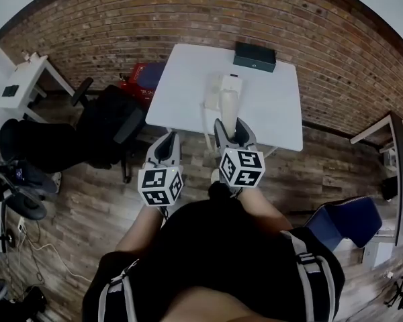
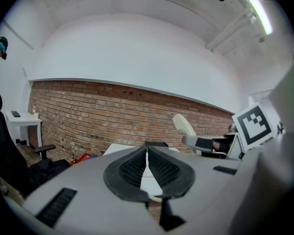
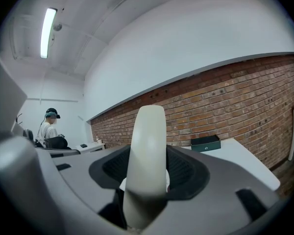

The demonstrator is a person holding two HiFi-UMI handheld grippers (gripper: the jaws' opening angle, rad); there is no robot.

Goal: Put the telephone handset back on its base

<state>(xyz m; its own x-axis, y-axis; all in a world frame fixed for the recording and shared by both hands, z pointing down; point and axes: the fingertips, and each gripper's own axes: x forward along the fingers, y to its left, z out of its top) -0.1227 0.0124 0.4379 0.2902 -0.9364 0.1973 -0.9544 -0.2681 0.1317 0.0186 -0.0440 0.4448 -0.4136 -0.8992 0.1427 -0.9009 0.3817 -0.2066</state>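
Note:
A cream telephone handset (image 1: pixel 230 102) stands upright between the jaws of my right gripper (image 1: pixel 232 125), which is shut on it, above the near part of the white table (image 1: pixel 275 113). The white telephone base (image 1: pixel 212 92) lies on the table just left of the handset, with a cord hanging over the near edge. In the right gripper view the handset (image 3: pixel 147 131) fills the middle of the right gripper (image 3: pixel 147 166). My left gripper (image 1: pixel 170 139) hangs left of it, off the table's near edge. Its jaws (image 2: pixel 147 166) are shut with nothing between them. From there the handset (image 2: pixel 185 125) shows at the right.
A dark green box (image 1: pixel 254 56) (image 3: pixel 206 142) sits at the table's far edge by the brick wall. A black office chair (image 1: pixel 104 123) and a red object (image 1: pixel 136 78) stand left of the table. A person (image 3: pixel 50 127) stands far off.

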